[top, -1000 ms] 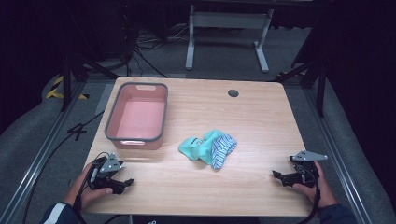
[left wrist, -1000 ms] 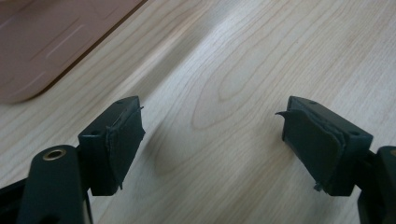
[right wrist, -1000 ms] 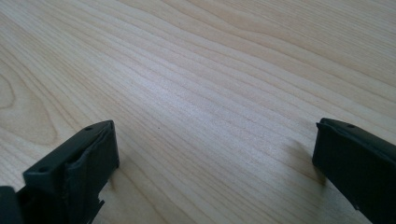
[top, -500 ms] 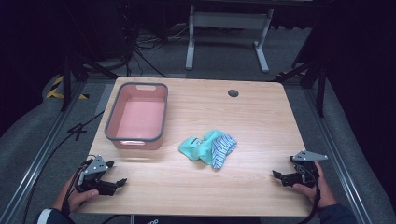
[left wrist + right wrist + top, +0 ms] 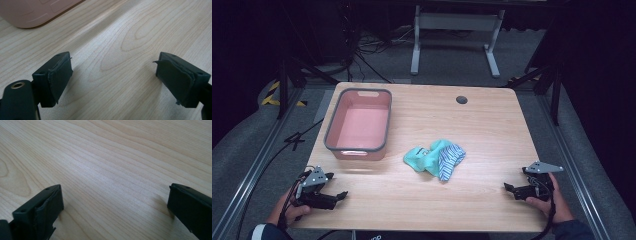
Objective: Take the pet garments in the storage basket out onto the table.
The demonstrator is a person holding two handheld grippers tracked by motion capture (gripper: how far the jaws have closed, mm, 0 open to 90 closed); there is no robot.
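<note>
A crumpled pile of teal and blue-striped cloth [image 5: 435,158] lies in the middle of the wooden table [image 5: 482,130]. A pink bin with a grey rim [image 5: 355,148] stands at the left, with nothing in it; its corner [image 5: 27,12] appears in the left gripper view. My left gripper [image 5: 339,196] rests low at the front left corner, well apart from the cloth. It is open [image 5: 113,66]; its jaws have just been opening, with only bare wood between them. At the front right, my right gripper [image 5: 508,189] is open [image 5: 115,195] over bare wood.
A dark round hole [image 5: 461,99] sits near the table's far edge. Beyond the table is grey floor with cables and a metal stand [image 5: 454,22]. Cables trail from both grippers over the near edge.
My left hand has slid a little left and toward the near edge. The right hand, cloth and bin have stayed put.
</note>
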